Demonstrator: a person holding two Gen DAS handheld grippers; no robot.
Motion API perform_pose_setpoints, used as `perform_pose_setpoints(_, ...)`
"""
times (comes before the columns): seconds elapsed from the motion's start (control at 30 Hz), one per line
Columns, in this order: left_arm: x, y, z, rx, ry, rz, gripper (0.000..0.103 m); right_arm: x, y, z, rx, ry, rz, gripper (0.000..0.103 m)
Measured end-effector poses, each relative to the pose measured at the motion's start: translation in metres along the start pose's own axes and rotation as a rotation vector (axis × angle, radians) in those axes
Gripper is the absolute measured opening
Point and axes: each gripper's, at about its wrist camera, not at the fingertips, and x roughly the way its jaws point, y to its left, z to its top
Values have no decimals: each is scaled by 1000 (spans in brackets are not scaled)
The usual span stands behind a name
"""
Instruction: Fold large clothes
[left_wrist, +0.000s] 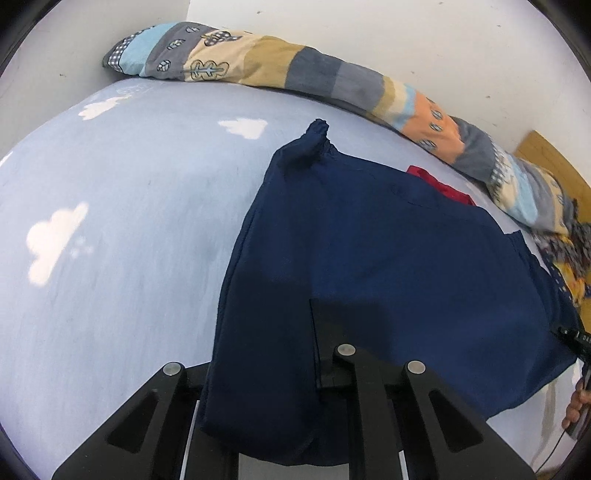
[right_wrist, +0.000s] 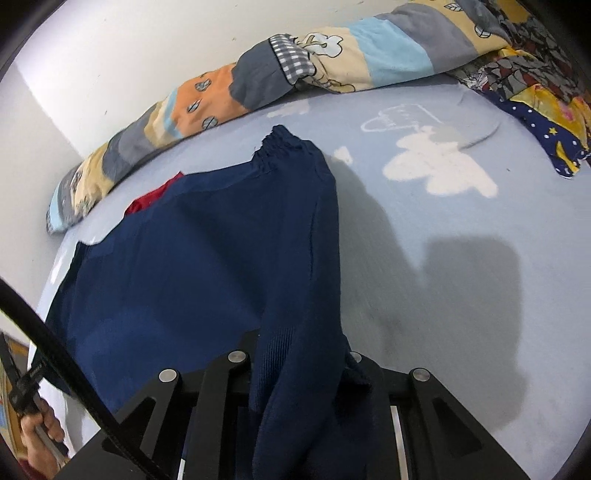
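Both jaws clamped on dark navy knit sweater (left_wrist: 369, 258): left gripper (left_wrist: 284, 373), right gripper (right_wrist: 295, 369) each pinch near corner, keeping hem taut above pale blue cloud-print bedsheet (left_wrist: 129, 221) for fold.

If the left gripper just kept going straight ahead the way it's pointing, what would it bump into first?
The navy sweater itself: the left gripper is already shut on its near edge, and the cloth stretches ahead along that line. Past it, probably the blue cloud-print sheet, then the patchwork quilt by the wall; depth is unclear.
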Motion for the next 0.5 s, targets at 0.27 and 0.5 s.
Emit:
perform_pose_setpoints(0.27,-47,11,-65,66,25,-59,26,-40,-35,-64,35,114,57,25)
perform_pose_setpoints(0.5,-103,60,-58,25,-57,72,64,-87,-100,-69,273,37,-94,67)
